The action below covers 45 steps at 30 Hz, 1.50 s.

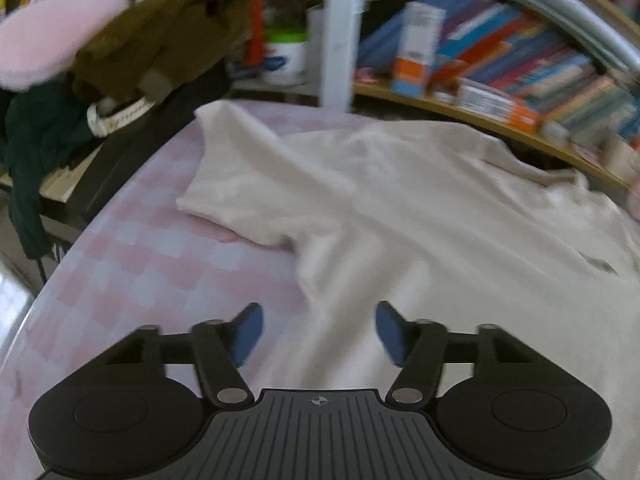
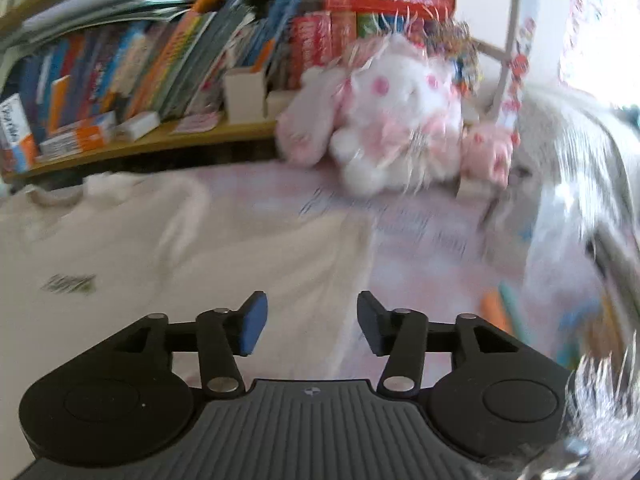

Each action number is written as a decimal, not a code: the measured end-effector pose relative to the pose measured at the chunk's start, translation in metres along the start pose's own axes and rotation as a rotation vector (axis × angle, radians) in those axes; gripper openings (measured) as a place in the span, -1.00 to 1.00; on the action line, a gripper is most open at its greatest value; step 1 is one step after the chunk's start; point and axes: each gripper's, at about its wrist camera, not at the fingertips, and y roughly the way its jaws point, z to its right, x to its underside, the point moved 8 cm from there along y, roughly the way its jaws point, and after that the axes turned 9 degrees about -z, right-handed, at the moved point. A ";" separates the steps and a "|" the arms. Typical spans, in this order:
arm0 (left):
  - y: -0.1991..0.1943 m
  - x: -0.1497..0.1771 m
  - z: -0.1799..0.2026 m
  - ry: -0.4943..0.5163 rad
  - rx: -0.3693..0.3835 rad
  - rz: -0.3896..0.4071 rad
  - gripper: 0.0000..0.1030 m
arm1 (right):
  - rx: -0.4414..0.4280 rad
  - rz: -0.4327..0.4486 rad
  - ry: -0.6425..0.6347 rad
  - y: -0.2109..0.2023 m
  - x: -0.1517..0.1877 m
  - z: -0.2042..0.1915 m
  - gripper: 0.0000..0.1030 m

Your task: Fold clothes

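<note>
A white T-shirt (image 1: pixel 420 208) lies spread on a pink checked bed sheet (image 1: pixel 140 264), one sleeve (image 1: pixel 240 184) reaching out to the left. The right wrist view shows the same T-shirt (image 2: pixel 168 248), with a small dark print (image 2: pixel 68 283) on its chest and the other sleeve near the middle. My left gripper (image 1: pixel 319 332) hovers open over the shirt's lower left part, nothing between its blue pads. Above the shirt's right edge my right gripper (image 2: pixel 311 328) is open too, with nothing in it. Both views are blurred.
A bookshelf (image 1: pixel 500 64) full of books runs along the far side of the bed. A brown plush toy (image 1: pixel 160 44), a pink cushion and dark green cloth sit at the far left. A white and pink plush (image 2: pixel 392 128) and a crinkly plastic bag (image 2: pixel 580 240) lie right of the shirt.
</note>
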 end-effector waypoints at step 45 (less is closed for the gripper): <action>0.035 -0.082 0.101 0.361 0.233 0.049 -0.40 | -0.091 -0.009 -0.306 0.026 -0.029 -0.155 -0.42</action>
